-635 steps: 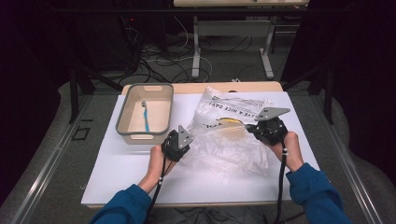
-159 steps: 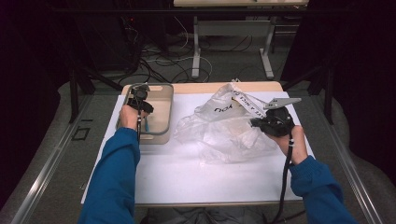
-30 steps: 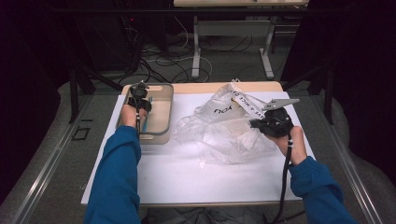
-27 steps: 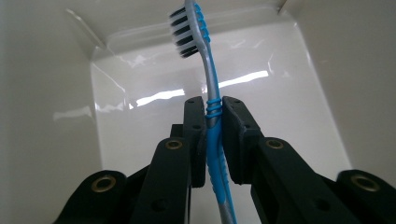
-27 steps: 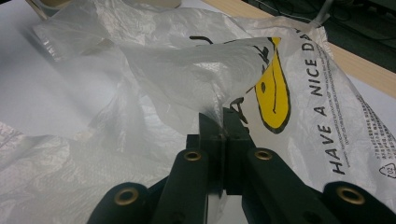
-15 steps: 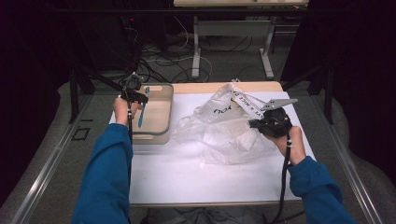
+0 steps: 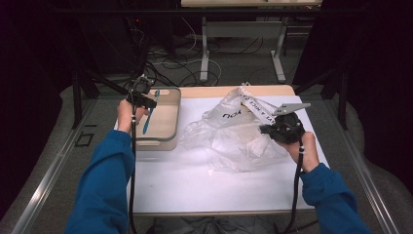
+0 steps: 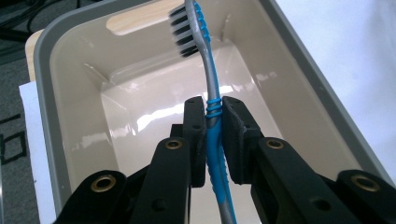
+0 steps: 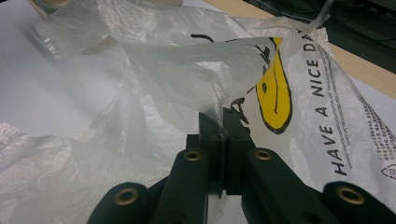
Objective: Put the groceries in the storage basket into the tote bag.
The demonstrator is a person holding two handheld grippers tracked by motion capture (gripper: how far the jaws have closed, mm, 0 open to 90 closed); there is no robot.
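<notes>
Before you stands a wooden table (image 7: 204, 91) covered by a white sheet (image 7: 195, 185); on the sheet rest a grey tray (image 7: 170, 122) and a crumpled plastic bag (image 7: 229, 141).

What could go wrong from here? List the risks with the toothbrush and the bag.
1. The left hand-held gripper clamps the toothbrush on its narrow handle, with the brush head far above the pads; it might pivot or slip on the way over the tray.
2. The right hand-held gripper pinches just a thin fold of the plastic bag; the film may slide out.
3. The bag's mouth looks crumpled, so the toothbrush could snag on it.
</notes>
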